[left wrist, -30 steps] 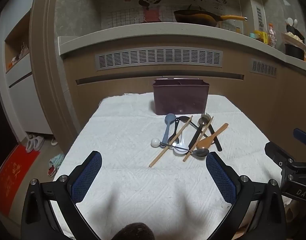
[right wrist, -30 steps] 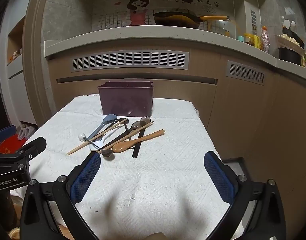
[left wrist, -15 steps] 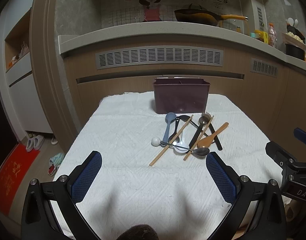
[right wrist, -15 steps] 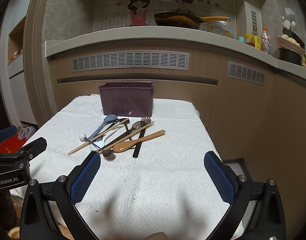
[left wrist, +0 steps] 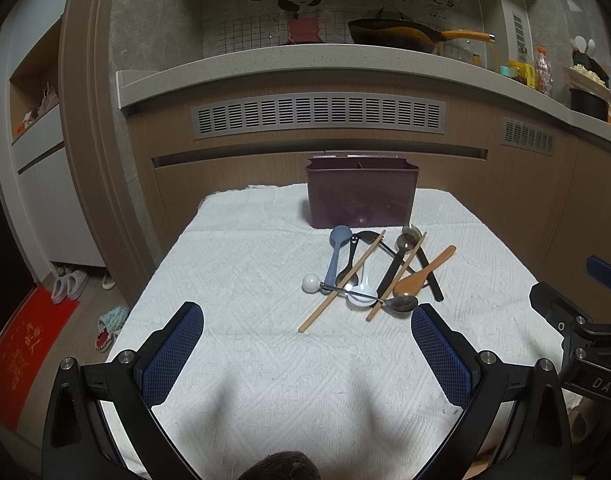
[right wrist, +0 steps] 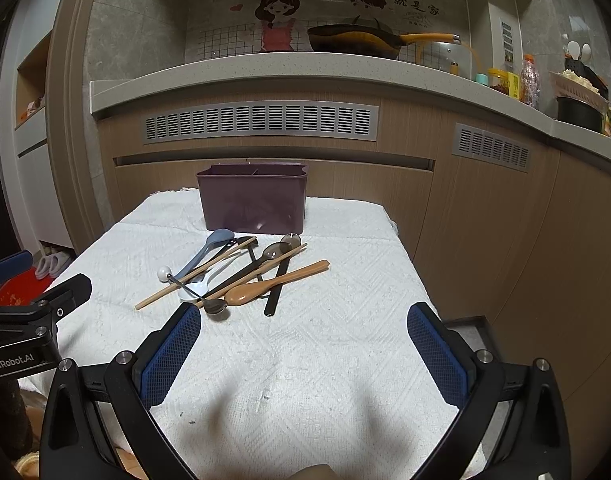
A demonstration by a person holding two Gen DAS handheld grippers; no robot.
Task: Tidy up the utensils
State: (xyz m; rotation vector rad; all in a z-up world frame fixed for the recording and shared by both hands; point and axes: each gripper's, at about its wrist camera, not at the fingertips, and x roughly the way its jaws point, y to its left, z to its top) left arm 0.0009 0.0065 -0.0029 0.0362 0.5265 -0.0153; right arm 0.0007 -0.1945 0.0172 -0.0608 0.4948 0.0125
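A pile of utensils lies on the white towel-covered table (left wrist: 245, 344): a blue-grey spoon (left wrist: 336, 255), two wooden chopsticks (left wrist: 343, 280), a brown wooden spoon (left wrist: 419, 276), a white spoon (left wrist: 361, 294), metal spoons and black-handled pieces. Behind them stands a dark maroon utensil holder (left wrist: 361, 194), divided inside. My left gripper (left wrist: 307, 354) is open, held low at the near edge, short of the pile. My right gripper (right wrist: 303, 354) is open too, with the pile (right wrist: 241, 272) ahead to its left and the holder (right wrist: 252, 198) beyond. Each gripper's body shows at the edge of the other's view.
Wooden cabinets with vent grilles (left wrist: 317, 114) rise behind the table under a countertop holding a wok (left wrist: 389, 34) and jars. The floor drops away on the left, with slippers (left wrist: 67, 286) and a red mat (left wrist: 21, 352).
Both views have crept slightly forward and lower toward the table. The utensils and holder lie unchanged, and both grippers stay open.
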